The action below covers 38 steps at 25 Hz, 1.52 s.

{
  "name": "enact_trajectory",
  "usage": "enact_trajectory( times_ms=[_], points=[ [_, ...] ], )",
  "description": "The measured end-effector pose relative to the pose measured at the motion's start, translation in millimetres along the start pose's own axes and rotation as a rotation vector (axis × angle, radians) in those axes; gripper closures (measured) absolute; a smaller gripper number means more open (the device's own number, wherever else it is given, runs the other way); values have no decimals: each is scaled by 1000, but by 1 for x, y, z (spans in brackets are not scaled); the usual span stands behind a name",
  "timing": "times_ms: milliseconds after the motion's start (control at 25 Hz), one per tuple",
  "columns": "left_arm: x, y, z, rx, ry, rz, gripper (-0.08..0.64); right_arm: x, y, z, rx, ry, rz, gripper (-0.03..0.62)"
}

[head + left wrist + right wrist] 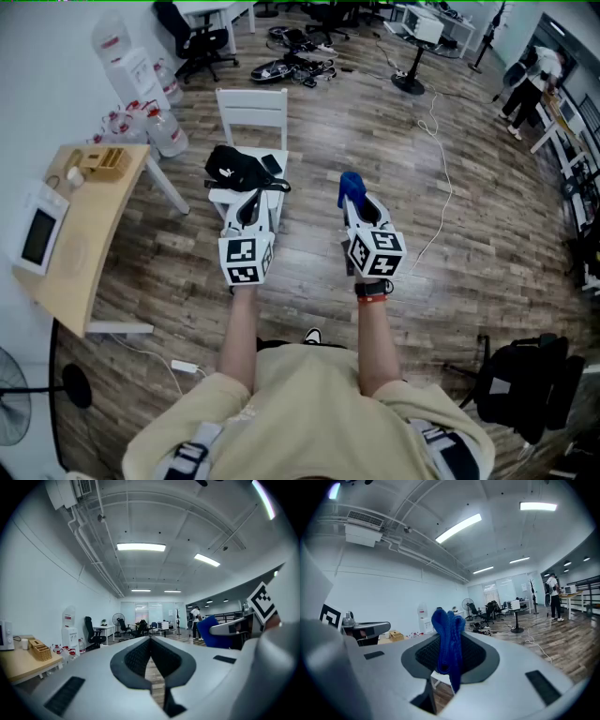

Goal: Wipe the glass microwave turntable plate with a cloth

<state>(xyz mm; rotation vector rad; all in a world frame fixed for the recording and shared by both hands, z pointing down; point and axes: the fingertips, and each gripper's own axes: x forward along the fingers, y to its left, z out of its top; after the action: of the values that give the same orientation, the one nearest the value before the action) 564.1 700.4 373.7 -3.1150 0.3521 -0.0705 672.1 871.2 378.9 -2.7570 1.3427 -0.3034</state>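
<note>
- Right now the right gripper (449, 629) is clamping a blue cloth (446, 648).
- The left gripper (150, 641) is resting with its jaws together and nothing between them.
- Wiping is seemingly not yet beginning: both are hovering well apart from the table (103, 234).
- The next move is calling for a turn left towards it.
- Only the head view is showing the microwave (39, 234) and a faint round outline beside it, possibly the plate.

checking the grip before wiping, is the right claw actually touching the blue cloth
Touching. The right gripper view shows the right claw shut on the blue cloth, which is pinched between its jaws and sticks out past their tips.
</note>
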Motion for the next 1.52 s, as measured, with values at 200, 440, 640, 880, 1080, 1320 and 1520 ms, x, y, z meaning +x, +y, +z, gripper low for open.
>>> enact_trajectory(
  times_ms=[200, 440, 640, 880, 1080, 1320, 1520],
  points=[
    [-4, 13, -11, -2, 20, 39, 541, 20, 12, -7, 21, 8, 46, 488],
    [-37, 77, -18, -14, 34, 170, 541, 65, 81, -15, 24, 34, 188, 486],
    [-80, 149, -21, -10, 42, 304, 541, 105, 161, -23, 27, 58, 322, 486],
    [-148, 253, -17, -16, 48, 476, 541, 148, 289, -28, 12, 95, 501, 486],
    [-204, 337, -20, -27, 54, 586, 541, 177, 399, -40, -6, 130, 620, 486],
    [-277, 442, -40, -68, 68, 707, 541, 206, 534, -68, -30, 185, 741, 486],
    [-335, 520, -48, -74, 65, 772, 541, 221, 637, -87, -33, 205, 809, 486]
  ],
)
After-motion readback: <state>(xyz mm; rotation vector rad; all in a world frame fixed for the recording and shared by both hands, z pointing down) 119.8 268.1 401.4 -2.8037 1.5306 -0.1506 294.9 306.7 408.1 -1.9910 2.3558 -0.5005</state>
